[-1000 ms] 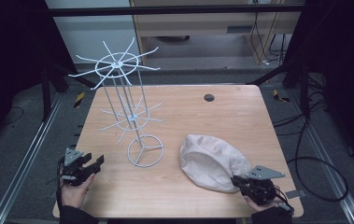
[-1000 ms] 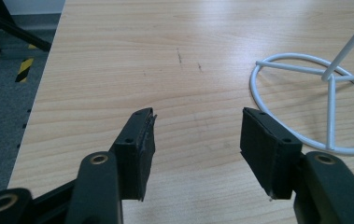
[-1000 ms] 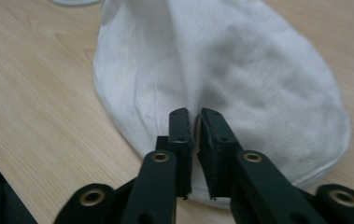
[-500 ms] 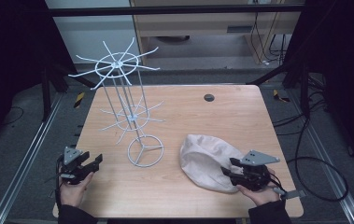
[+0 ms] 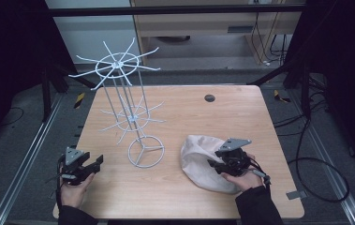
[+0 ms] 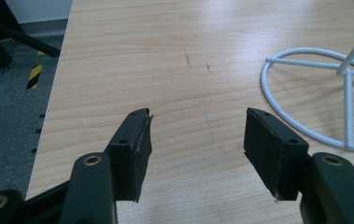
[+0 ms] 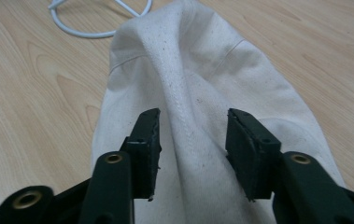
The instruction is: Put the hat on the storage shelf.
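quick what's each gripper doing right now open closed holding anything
Left gripper: open, holding nothing, above the bare table.
Right gripper: open, jaws either side of a ridge in the cream fabric hat, not clamped.

left gripper (image 5: 92, 164) and right gripper (image 5: 216, 163): jaws apart, low.

Cream woven cloth hat (image 7: 202, 79): matt, slightly speckled weave, raised stitched seam down the middle. Light wood-grain desk (image 5: 240, 117): smooth, low sheen, with a few faint dark scuffs in the left gripper view. White wire rack (image 5: 133, 117): thin coated metal rods, smooth, mildly glossy. Black gripper fingers (image 7: 149, 140): matt pads, rough at the edges, on smoother black plastic.
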